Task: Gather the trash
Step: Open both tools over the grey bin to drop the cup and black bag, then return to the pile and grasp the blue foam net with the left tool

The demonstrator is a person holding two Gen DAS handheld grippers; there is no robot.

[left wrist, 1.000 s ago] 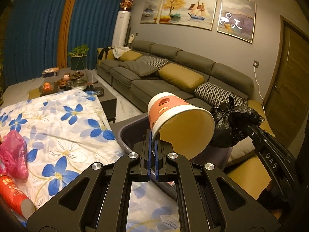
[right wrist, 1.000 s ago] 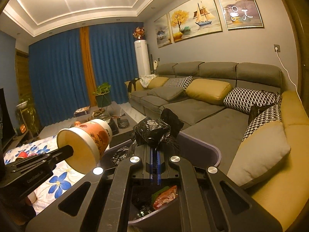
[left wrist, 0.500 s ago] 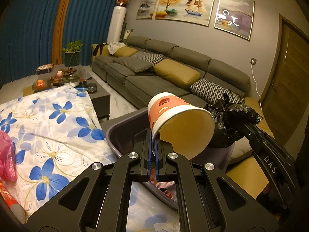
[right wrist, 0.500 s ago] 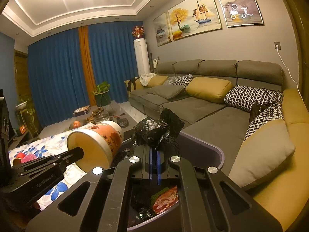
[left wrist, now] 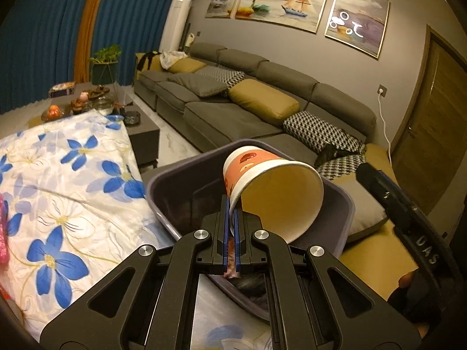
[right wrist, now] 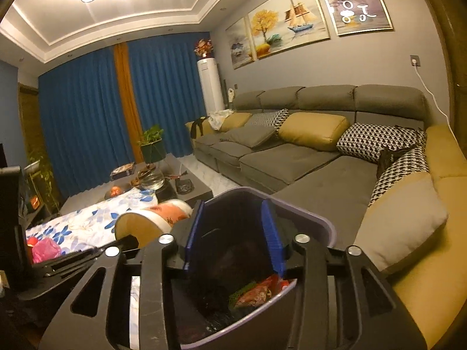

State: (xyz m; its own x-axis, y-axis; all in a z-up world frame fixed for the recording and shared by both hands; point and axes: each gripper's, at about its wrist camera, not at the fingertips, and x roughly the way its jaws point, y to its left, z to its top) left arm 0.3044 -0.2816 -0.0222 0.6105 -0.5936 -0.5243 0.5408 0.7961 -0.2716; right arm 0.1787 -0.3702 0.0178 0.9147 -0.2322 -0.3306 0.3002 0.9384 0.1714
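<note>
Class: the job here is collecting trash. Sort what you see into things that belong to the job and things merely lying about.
Job: orange-and-white paper cup, in the shut left tongs; purple plastic bin; open right tongs; pink crumpled bag.

Lying about: grey fabric sofa; mustard cushion; potted green plant.

Black left gripper (left wrist: 232,227), silver screws, blue-padded jaws (lettering perhaps "DAS")

A table (left wrist: 58,175) covered by a white cloth with blue flowers carries a crumpled pink bag (right wrist: 45,249) near its edge, with something red (right wrist: 31,241) just beside it. Past the cloth, a dark coffee table (right wrist: 192,195) holds a glass bowl (right wrist: 151,181), a potted plant (right wrist: 151,145) and small ornaments (left wrist: 78,105)
</note>
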